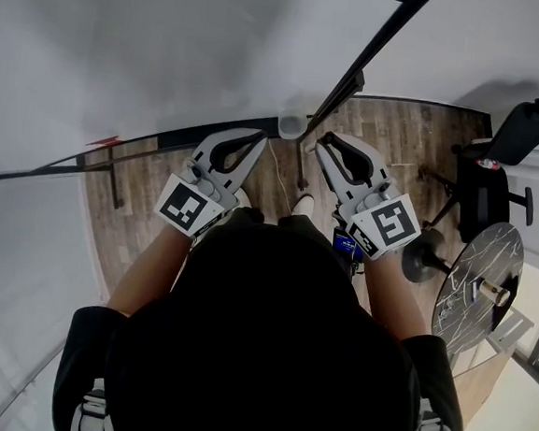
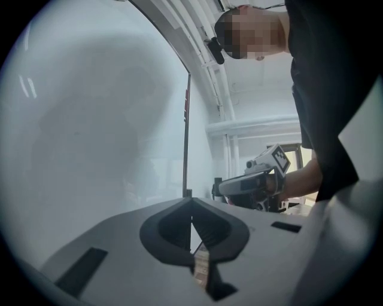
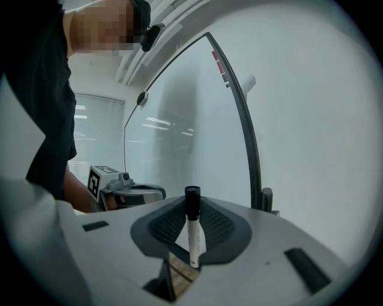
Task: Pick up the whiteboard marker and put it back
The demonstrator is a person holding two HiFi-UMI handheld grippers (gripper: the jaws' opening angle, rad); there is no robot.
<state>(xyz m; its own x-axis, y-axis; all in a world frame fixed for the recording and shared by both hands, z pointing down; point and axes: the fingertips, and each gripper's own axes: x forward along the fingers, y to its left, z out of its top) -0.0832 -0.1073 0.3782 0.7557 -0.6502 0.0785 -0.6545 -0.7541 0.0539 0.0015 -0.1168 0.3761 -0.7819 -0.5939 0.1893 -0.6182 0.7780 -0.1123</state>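
Observation:
The whiteboard marker, white with a black cap, stands upright between the jaws of my right gripper, which is shut on it. In the head view the right gripper points at the lower right corner of the whiteboard, and the marker itself is hidden there. My left gripper is held beside it at the same height. In the left gripper view its jaws meet at the tips with nothing between them, close to the whiteboard's black edge. The right gripper shows there on the right.
The whiteboard's black frame runs close in front of the right gripper. A black office chair and a round marble-topped table stand on the wooden floor to the right. The stand's legs are below the board.

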